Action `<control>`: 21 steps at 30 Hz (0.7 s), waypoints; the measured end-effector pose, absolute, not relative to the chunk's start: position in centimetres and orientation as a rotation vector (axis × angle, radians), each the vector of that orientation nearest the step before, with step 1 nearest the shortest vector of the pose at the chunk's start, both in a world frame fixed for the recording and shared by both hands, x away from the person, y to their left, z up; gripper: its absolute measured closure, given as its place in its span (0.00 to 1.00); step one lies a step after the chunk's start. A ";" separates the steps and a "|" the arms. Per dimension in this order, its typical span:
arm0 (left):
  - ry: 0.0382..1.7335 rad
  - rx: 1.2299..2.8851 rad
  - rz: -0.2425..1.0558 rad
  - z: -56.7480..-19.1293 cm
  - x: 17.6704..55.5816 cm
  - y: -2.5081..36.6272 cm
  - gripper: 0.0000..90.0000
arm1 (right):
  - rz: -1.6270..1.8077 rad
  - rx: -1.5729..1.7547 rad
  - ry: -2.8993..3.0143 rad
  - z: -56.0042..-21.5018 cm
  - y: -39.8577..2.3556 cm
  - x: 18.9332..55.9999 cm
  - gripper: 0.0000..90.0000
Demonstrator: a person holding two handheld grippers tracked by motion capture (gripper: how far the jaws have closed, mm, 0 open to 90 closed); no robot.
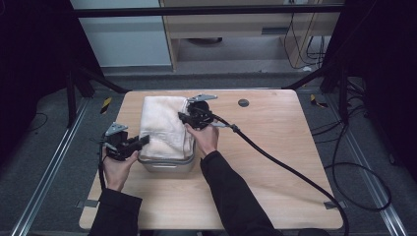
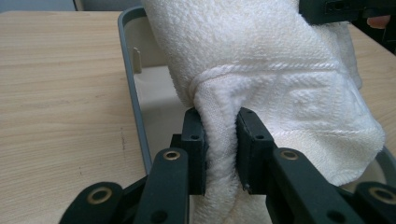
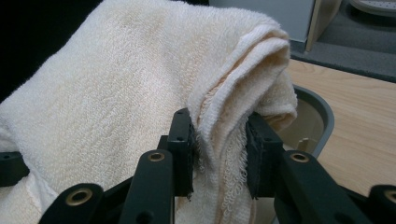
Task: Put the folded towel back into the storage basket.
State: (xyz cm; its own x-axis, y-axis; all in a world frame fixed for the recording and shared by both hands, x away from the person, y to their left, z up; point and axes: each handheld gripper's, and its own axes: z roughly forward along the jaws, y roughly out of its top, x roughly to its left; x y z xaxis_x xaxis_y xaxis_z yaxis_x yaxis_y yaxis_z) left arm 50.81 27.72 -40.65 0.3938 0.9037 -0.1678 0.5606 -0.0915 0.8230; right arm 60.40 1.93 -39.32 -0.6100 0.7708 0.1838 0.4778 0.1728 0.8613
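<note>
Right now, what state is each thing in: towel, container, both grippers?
towel: folded, draped over the container, pinched at two edges
container: grey, open-topped, upright on the table, mostly covered by the towel
left gripper: jaws shut on a towel fold
right gripper: jaws shut on layered towel edge
</note>
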 end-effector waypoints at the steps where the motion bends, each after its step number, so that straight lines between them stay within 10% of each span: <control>1: 1.284 1.779 0.494 -40.8 50.9 27.6 0.83 | 1.406 1.198 2.161 -39.4 2.0 60.4 0.75; 21: 1.336 1.870 0.476 -42.8 51.9 27.0 0.81 | 1.317 1.198 2.196 -42.1 2.2 60.7 0.72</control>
